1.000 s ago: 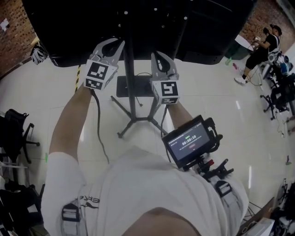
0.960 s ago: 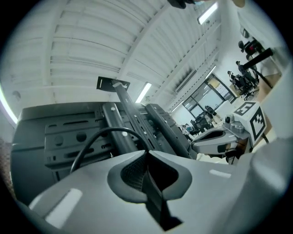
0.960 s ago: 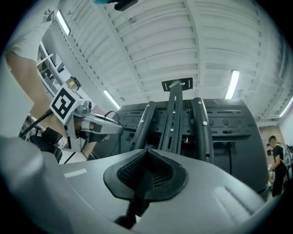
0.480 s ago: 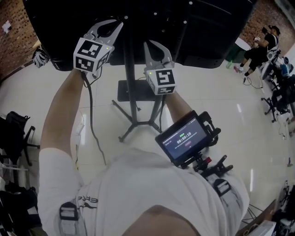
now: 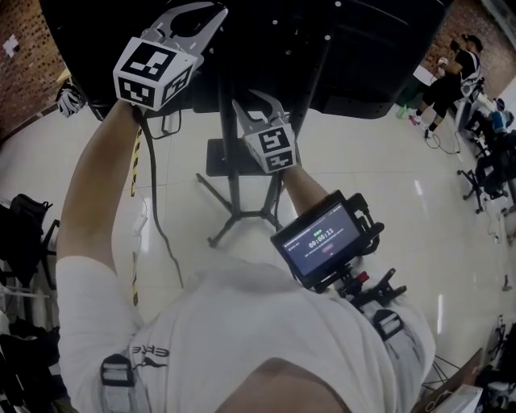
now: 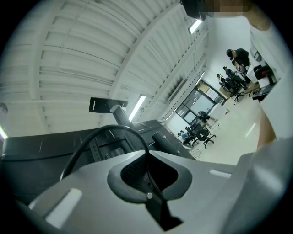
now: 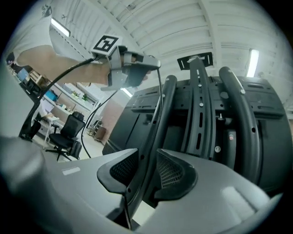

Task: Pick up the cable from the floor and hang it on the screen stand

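Observation:
My left gripper [image 5: 197, 16] is raised high in front of the black screen [image 5: 363, 48] and is shut on a thin black cable [image 6: 103, 130], which loops out of its closed pads. From there the cable [image 7: 160, 87] drops to my right gripper [image 5: 256, 103], which sits lower, close to the stand's pole [image 5: 232, 161]. The right gripper [image 7: 147, 164] has just been opening. Its pads stand apart, with the cable and a curved black stand strut [image 7: 158, 123] showing in the gap, neither of them pressed. The left gripper [image 7: 154, 63] also shows above it in the right gripper view.
The stand's legs [image 5: 234, 214] spread over the glossy floor below my hands. A small monitor [image 5: 326, 246] is rigged at the person's chest. Office chairs [image 5: 484, 161] and another person [image 5: 451, 81] are at the far right, and a dark chair [image 5: 24, 226] at the left.
My left gripper has risen with the cable, up across the screen's face. My right gripper has shifted left toward the pole, and its jaws have opened.

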Action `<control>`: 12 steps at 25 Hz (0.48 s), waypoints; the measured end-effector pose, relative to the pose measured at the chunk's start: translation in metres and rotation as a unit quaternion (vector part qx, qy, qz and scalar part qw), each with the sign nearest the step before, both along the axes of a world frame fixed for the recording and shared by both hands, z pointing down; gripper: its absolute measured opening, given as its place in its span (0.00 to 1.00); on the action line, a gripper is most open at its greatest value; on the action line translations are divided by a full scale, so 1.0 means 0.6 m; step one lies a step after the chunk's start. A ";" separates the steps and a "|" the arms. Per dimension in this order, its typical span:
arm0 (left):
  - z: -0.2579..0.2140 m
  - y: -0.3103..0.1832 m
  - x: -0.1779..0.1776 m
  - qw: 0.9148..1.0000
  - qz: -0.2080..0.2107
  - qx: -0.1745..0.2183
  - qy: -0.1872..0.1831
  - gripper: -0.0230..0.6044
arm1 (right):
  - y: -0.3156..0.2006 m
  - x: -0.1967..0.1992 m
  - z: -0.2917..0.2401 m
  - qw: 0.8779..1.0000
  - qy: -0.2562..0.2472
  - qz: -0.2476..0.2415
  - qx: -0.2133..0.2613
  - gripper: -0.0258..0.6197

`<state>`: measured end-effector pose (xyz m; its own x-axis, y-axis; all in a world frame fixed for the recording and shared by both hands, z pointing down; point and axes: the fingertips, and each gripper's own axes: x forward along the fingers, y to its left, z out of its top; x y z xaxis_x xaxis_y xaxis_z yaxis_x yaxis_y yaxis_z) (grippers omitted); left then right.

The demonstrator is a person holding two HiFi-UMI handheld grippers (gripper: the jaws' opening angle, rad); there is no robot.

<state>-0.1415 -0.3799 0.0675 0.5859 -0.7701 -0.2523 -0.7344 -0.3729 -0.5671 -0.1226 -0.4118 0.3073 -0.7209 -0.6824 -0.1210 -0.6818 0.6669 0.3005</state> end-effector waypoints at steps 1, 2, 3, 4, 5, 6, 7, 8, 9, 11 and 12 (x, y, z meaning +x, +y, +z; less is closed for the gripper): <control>-0.009 0.004 0.006 1.000 0.005 0.004 -0.003 0.06 | -0.003 0.001 0.011 1.000 0.005 0.003 -0.006 0.25; -0.018 0.009 0.013 1.000 0.009 0.009 -0.007 0.06 | -0.007 0.003 0.020 1.000 0.008 0.006 -0.011 0.25; -0.028 0.014 0.020 1.000 0.014 0.014 -0.009 0.06 | -0.011 0.006 0.028 1.000 0.011 0.011 -0.016 0.25; -0.037 0.018 0.026 1.000 0.018 0.019 -0.011 0.06 | -0.016 0.009 0.035 1.000 0.012 0.017 -0.022 0.25; -0.045 0.023 0.032 0.999 0.022 0.022 -0.011 0.06 | -0.021 0.013 0.041 0.999 0.012 0.022 -0.027 0.25; -0.053 0.027 0.037 0.999 0.026 0.025 -0.011 0.06 | -0.025 0.018 0.047 0.999 0.010 0.027 -0.034 0.25; -0.060 0.030 0.041 0.999 0.029 0.028 -0.011 0.06 | -0.029 0.022 0.052 0.999 0.009 0.031 -0.041 0.25; -0.066 0.034 0.045 0.999 0.032 0.030 -0.012 0.06 | -0.032 0.025 0.058 0.998 0.008 0.034 -0.047 0.25; -0.072 0.036 0.048 0.999 0.034 0.034 -0.013 0.06 | -0.036 0.027 0.064 0.998 0.008 0.036 -0.053 0.24; -0.081 0.039 0.054 0.998 0.037 0.039 -0.015 0.06 | -0.041 0.032 0.079 0.997 0.010 0.044 -0.060 0.23; -0.083 0.040 0.055 0.998 0.038 0.040 -0.015 0.06 | -0.041 0.034 0.083 0.997 0.009 0.047 -0.061 0.23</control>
<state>-0.1087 -0.3562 0.0176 0.6499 -0.7010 -0.2937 -0.6883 -0.3789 -0.6186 -0.1021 -0.4362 0.3571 -0.6540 -0.7562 -0.0212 -0.7385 0.6321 0.2346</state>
